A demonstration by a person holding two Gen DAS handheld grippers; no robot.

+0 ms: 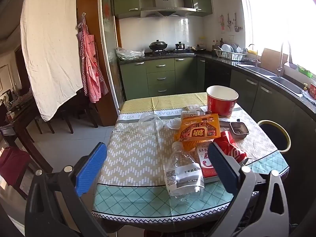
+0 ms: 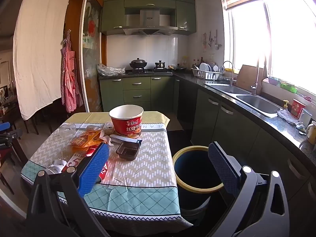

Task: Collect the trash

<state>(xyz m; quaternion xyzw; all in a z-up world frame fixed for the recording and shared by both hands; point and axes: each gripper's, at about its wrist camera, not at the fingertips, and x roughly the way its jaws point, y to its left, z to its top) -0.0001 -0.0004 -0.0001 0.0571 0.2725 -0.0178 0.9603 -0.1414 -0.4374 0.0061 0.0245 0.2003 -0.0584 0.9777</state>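
Note:
Trash lies on a small table (image 1: pixel 130 154) with a patterned cloth. A clear plastic bottle (image 1: pixel 182 174) lies near the front edge, between the wide open fingers of my left gripper (image 1: pixel 158 167), which hovers above it. Beside the bottle are a red and white milk carton (image 1: pixel 205 163), a crushed red can (image 1: pixel 230 146), an orange snack bag (image 1: pixel 199 129), a dark plastic tray (image 1: pixel 239 130) and a red noodle cup (image 1: pixel 222 100). My right gripper (image 2: pixel 158 167) is open and holds nothing, over the table's right front corner next to a dark bin (image 2: pixel 194 166) with a yellow rim.
A clear plastic cup (image 1: pixel 151 123) and crumpled white paper (image 1: pixel 173 122) lie mid-table. The bin (image 1: pixel 276 136) stands on the floor right of the table, before green cabinets and a sink counter (image 2: pixel 254 100). Chairs and a dark table (image 1: pixel 17 118) stand left.

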